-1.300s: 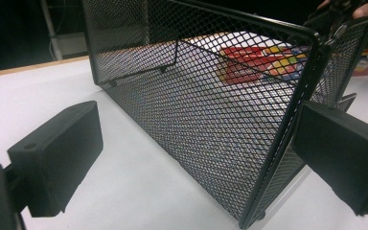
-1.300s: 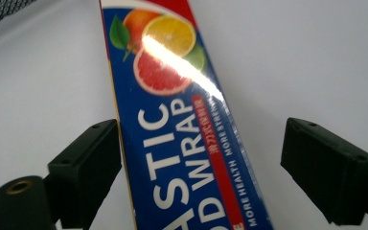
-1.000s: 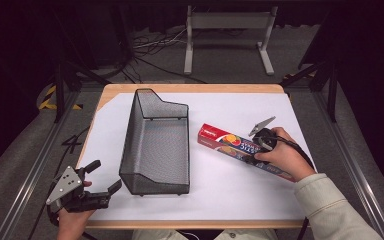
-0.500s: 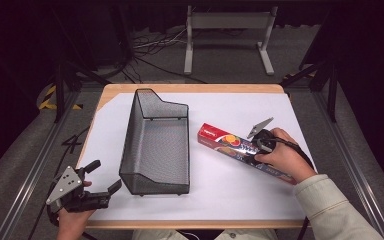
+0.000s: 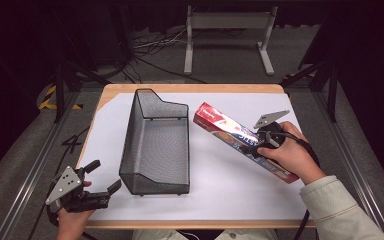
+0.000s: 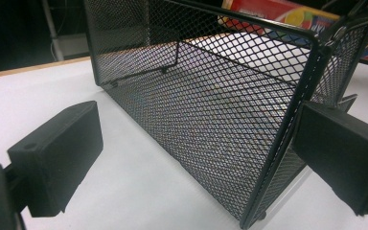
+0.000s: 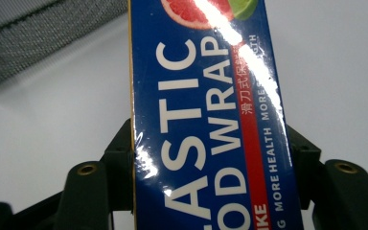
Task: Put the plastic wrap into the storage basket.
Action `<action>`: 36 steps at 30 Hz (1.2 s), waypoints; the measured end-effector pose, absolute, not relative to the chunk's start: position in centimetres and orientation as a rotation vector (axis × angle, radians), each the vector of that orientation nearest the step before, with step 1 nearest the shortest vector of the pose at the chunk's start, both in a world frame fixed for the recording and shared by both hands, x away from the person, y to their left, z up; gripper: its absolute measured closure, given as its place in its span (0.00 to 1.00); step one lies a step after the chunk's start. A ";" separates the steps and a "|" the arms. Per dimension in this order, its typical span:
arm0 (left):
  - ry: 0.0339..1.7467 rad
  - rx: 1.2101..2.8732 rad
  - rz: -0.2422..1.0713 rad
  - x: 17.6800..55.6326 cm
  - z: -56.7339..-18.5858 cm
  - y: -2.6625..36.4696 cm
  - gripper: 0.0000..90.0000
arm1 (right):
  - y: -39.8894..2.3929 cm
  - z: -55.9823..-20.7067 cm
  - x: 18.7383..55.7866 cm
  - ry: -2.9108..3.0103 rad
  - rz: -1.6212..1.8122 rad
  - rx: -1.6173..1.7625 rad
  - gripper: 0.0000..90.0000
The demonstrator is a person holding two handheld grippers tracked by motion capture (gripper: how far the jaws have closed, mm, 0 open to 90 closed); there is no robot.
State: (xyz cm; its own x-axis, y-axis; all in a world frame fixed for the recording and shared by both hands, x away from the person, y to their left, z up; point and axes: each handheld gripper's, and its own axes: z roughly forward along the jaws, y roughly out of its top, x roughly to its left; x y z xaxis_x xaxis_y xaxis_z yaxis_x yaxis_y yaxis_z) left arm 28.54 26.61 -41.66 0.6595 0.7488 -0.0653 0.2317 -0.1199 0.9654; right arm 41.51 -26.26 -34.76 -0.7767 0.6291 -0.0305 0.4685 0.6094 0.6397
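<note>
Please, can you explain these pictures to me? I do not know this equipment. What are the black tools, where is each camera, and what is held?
A person sits at a table and holds a hand tool, a gripper, in each hand. One camera looks down from above; one rides on each gripper. On the table stand a black mesh basket and a plastic wrap box. The right gripper is clamped on the box's sides. The left gripper is open, holds nothing, and points at the basket's near corner.

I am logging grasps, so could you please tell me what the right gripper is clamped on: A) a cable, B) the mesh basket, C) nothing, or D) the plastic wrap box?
D: in the right gripper view the jaws press both sides of the plastic wrap box.
</note>
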 end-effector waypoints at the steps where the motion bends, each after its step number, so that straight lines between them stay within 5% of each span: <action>1: 0.808 1.674 0.536 28.5 -41.7 26.6 0.05 | -26.2 -34.5 41.4 2.576 0.937 0.906 0.44; 36: 0.803 1.674 0.543 28.5 -41.6 26.7 0.05 | -18.8 -28.3 38.9 2.249 1.373 1.158 0.45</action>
State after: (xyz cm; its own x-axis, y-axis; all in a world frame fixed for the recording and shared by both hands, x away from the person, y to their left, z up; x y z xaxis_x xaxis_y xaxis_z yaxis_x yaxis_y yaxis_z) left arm 28.49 26.69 -41.57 0.6597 0.7492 -0.0585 0.2241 -0.1218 0.9669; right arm 38.86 -18.75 -28.26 -0.6473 0.7420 0.1744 0.4940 0.2342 0.8373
